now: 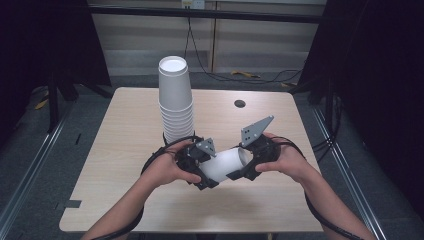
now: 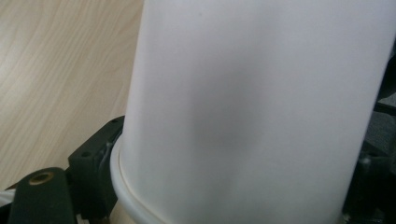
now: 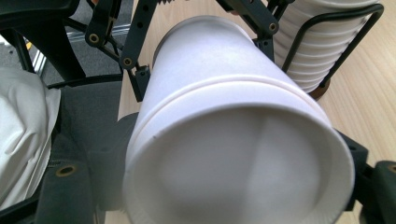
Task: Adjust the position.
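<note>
**Paper cup passed between two grippers above the worktop.**

A white paper cup (image 1: 227, 162) lies sideways in the air between the left gripper (image 1: 202, 167) and right gripper (image 1: 247, 160), over the near middle of the worktop (image 1: 110, 165), just in front of the cup stack (image 1: 176, 100) in its wire holder (image 3: 348, 42). The left gripper clamps the cup's closed end; the right gripper's jaws flank the rim end, and whether they grip cannot be told. Judged step: handover to the left. Next, the right gripper needs to back off clear of the cup.
</note>
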The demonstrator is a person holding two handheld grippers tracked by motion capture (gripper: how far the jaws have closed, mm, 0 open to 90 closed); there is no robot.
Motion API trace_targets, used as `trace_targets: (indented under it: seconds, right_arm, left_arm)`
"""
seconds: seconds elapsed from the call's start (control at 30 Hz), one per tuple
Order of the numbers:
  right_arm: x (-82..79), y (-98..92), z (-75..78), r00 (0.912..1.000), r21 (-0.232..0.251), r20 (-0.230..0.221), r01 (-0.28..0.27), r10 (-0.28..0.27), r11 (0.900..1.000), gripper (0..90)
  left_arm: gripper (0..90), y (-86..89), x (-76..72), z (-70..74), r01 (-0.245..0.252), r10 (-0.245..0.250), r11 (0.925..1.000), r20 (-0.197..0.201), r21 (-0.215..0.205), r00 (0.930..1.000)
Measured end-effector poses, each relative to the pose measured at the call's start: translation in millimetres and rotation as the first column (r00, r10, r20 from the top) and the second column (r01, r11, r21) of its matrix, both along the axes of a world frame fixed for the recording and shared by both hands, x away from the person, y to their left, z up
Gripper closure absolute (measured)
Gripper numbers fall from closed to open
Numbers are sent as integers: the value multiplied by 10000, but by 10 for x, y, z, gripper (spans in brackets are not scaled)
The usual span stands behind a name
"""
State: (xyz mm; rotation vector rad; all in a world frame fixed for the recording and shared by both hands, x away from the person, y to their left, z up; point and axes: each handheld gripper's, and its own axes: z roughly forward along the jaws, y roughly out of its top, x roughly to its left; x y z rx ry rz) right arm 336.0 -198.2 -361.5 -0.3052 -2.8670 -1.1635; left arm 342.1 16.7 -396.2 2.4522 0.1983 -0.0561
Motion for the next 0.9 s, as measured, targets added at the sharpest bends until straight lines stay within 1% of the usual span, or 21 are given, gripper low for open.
trace_targets:
  seconds: [0.03, 0.07, 0.1, 0.13, 0.2, 0.27, 0.3, 0.33, 0.4, 0.43, 0.47, 0.5, 0.57, 0.6, 0.63, 0.7, 0.77, 0.8, 0.83, 0.87, 0.9]
  right_arm:
    - [-3, 6, -1, 10000, -191, 97, -18, 19, 9998, 158]
    - [-11, 13, 1, 9999, -442, 147, -63, 70, 9990, 153]
    - [-9, 17, 1, 9996, -566, 252, -106, 120, 9983, 141]
    - [-12, 21, 2, 9996, -683, 261, -52, 70, 9977, 133]
    - [-18, 33, 8, 9996, -958, 266, -28, 54, 9954, 132]
    - [-18, 45, 12, 9992, -1250, 369, -86, 134, 9921, 133]
    - [-20, 53, 16, 9988, -1462, 431, -159, 224, 9891, 133]
    - [-25, 63, 21, 9986, -1678, 445, -207, 286, 9856, 133]
    - [-27, 84, 34, 9978, -2104, 534, -260, 381, 9773, 133]
    - [-29, 94, 37, 9984, -2236, 444, -238, 346, 9744, 133]
    - [-24, 103, 40, 9983, -2340, 434, -276, 388, 9718, 133]
    - [-26, 110, 49, 9985, -2440, 426, -243, 358, 9695, 133]
    - [-23, 123, 67, 9985, -2521, 426, -224, 342, 9674, 133]
    - [-22, 130, 73, 9989, -2544, 347, -231, 330, 9668, 133]
    - [-22, 137, 78, 9988, -2615, 350, -234, 337, 9649, 133]
    - [-22, 148, 87, 9987, -2820, 383, -201, 322, 9592, 133]
    - [-10, 160, 88, 9987, -2816, 339, -263, 373, 9592, 133]
    - [-3, 166, 90, 9986, -2783, 314, -320, 424, 9600, 133]
    - [-7, 172, 96, 9992, -2882, 210, -276, 351, 9572, 133]
    - [-7, 181, 98, 9991, -2901, 192, -297, 369, 9565, 133]
    - [-11, 191, 104, 9994, -2991, 112, -274, 323, 9538, 133]
  left_arm:
    - [140, -3, -1, 3, -15, 15, 9999, 6, 170, 10000]
    - [140, -4, 1, 7, -28, 29, 9997, -12, 257, 10000]
    - [140, -4, 4, 10, -59, 60, 9994, -27, 337, 10000]
    - [140, -3, 7, 13, -74, 77, 9991, -56, 407, 10000]
    - [140, -4, 12, 25, -68, 72, 9977, -52, 674, 10000]
    - [140, -11, -5, 24, -212, 216, 9958, -30, 886, 9998]
    - [140, -10, 1, 30, -109, 112, 9947, -23, 1026, 9999]
    - [140, -14, -4, 28, -229, 242, 9948, -117, 989, 9996]
    - [140, -15, 6, 40, -138, 146, 9916, -52, 1285, 9999]
    - [140, -17, 9, 43, -162, 175, 9902, -87, 1385, 9998]
    - [141, -24, 4, 41, -211, 229, 9891, -102, 1455, 9997]
    - [140, -28, 4, 41, -159, 174, 9877, -78, 1556, 9998]
    - [140, -37, 2, 39, -129, 153, 9863, -135, 1647, 9998]
    - [140, -40, 2, 40, -131, 159, 9860, -156, 1660, 9998]
    - [140, -43, 4, 36, -172, 200, 9861, -153, 1651, 9997]
    - [140, -54, 6, 33, -83, 106, 9838, -119, 1793, 9999]
    - [140, -63, 3, 28, -47, 67, 9824, -96, 1865, 9999]
    - [140, -71, -8, 25, -103, 140, 9820, -184, 1888, 9997]
    - [140, -77, -9, 23, -92, 133, 9812, -197, 1927, 9997]
    - [140, -84, -5, 23, -21, 47, 9799, -123, 1994, 9999]
    - [140, -90, 5, 26, 121, -118, 9786, -28, 2053, 9999]
